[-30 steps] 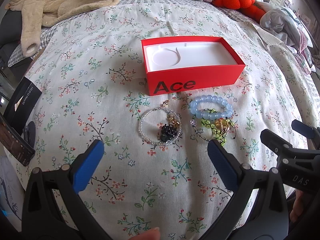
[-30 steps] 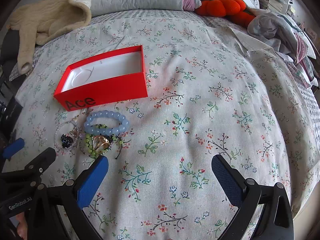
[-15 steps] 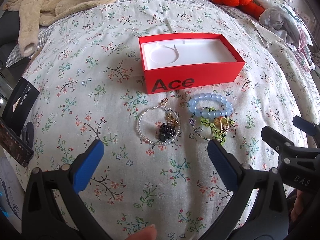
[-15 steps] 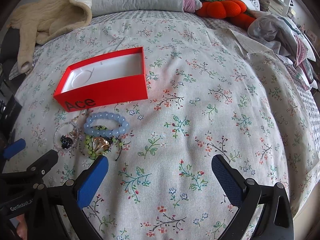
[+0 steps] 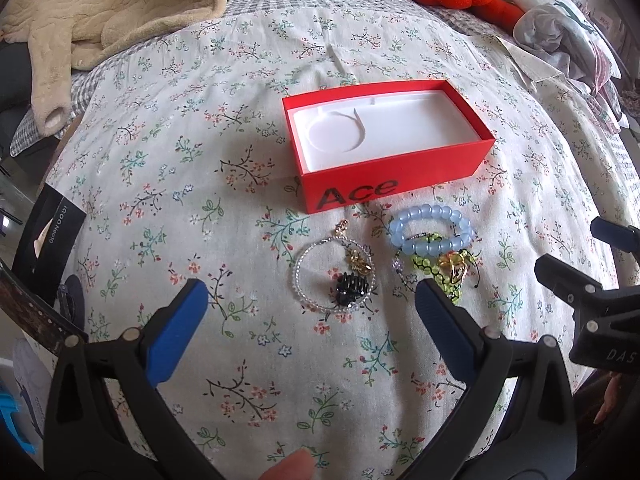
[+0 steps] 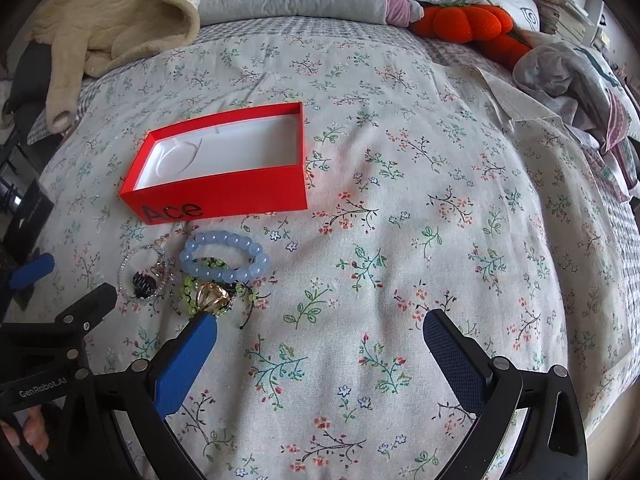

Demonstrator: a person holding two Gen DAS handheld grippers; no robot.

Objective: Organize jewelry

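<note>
Here the left gripper [image 5: 310, 304] and the right gripper [image 6: 320, 330] both hover over the floral bedspread [image 5: 192, 168] with jaws spread wide and nothing between them. The red box [image 5: 384, 140] sits open near the middle of the bed; just in front of it lie a clear bead bracelet [image 5: 335, 270] and, beside it, a blue bead bracelet [image 5: 432, 230] overlapping a green bead string [image 5: 430, 270].
</note>
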